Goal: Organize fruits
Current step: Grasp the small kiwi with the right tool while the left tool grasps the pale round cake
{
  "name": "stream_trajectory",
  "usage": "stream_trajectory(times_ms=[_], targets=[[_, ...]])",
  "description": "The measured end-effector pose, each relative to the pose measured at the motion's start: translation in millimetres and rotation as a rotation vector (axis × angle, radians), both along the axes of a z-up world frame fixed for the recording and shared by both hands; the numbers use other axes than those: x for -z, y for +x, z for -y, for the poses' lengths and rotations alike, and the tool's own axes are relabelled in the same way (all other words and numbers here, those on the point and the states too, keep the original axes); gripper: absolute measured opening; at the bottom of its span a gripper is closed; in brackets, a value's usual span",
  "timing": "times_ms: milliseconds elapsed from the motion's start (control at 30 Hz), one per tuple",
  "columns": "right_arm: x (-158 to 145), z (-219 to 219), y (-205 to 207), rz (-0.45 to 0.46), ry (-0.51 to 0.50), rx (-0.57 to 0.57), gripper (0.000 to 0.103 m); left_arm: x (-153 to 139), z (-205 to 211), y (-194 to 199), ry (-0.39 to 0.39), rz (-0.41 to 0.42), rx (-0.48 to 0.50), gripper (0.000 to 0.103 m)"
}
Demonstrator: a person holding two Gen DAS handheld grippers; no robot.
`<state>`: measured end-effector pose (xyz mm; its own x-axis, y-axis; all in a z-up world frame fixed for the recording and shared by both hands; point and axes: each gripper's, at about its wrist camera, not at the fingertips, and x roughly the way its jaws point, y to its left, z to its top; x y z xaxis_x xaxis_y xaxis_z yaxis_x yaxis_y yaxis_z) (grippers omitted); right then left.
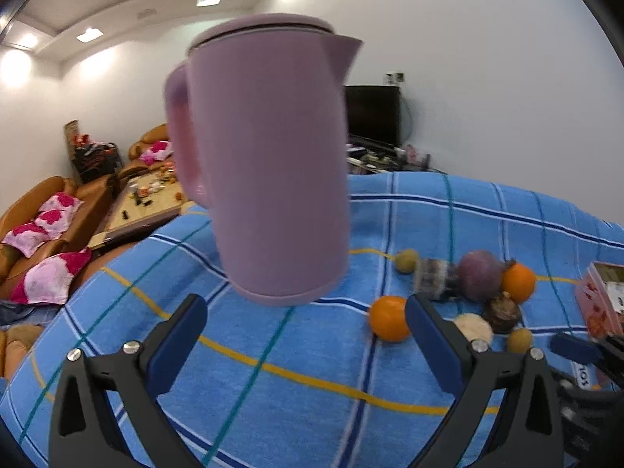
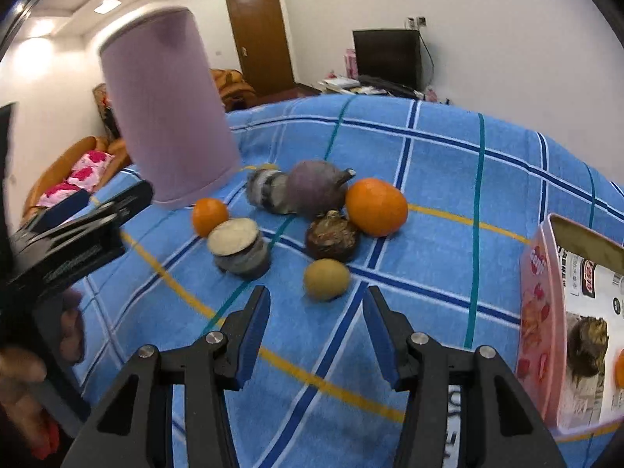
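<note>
Fruit pile is spread on a blue plaid cloth (image 2: 429, 148). A pink open box (image 2: 546, 312) stands off to the right of the right gripper's fingers, judged the likely destination.

Right gripper (image 2: 316, 319): jaws are held partly open, nothing is gripped, no pad is touching anything. A small yellow-brown round fruit (image 2: 327, 279) is seen just ahead of the fingertips, roughly centred on the gap, a shade toward the left finger. It is near-round, so no long axis needs matching. It lies apart from the dark brown fruit (image 2: 331, 236) just beyond it. Farther out: a large orange (image 2: 376, 206), a small orange (image 2: 209, 216), a purple stemmed fruit (image 2: 316, 189), and a cut grey-skinned piece (image 2: 240, 247) ahead-left.

Left gripper (image 1: 308, 335): jaws are spread wide, empty. A pink kettle (image 1: 269, 156) is seen straight ahead of its fingers; the fruit is off beyond its right finger, with the small orange (image 1: 388, 318) just beside that fingertip.

Judgement: the yellow-brown fruit is nearer the right gripper. A short advance forward and down is called for; the gap looks wide enough to straddle it. Risk noted: a round fruit may roll into the dark one if nudged.
</note>
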<state>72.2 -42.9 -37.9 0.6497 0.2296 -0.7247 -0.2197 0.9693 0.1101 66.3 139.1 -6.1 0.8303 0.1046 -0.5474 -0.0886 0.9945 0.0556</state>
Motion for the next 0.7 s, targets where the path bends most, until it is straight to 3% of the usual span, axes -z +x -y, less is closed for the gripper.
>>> stream_trajectory(times_ms=[133, 333, 467, 700], targets=[[8, -4, 17, -0.044, -0.006, 0.011, 0.05, 2, 9, 0, -0.008, -0.017, 0.057, 0.103], [14, -11, 29, -0.057, -0.028, -0.016, 0.031, 3, 19, 0, -0.014, -0.028, 0.111, 0.103], [13, -3, 24, -0.058, 0.013, -0.026, 0.031, 4, 24, 0, -0.043, -0.038, 0.167, 0.103], [-15, 25, -18, 0.06, 0.072, -0.009, 0.031, 11, 46, -2, -0.023, -0.06, 0.278, 0.103]])
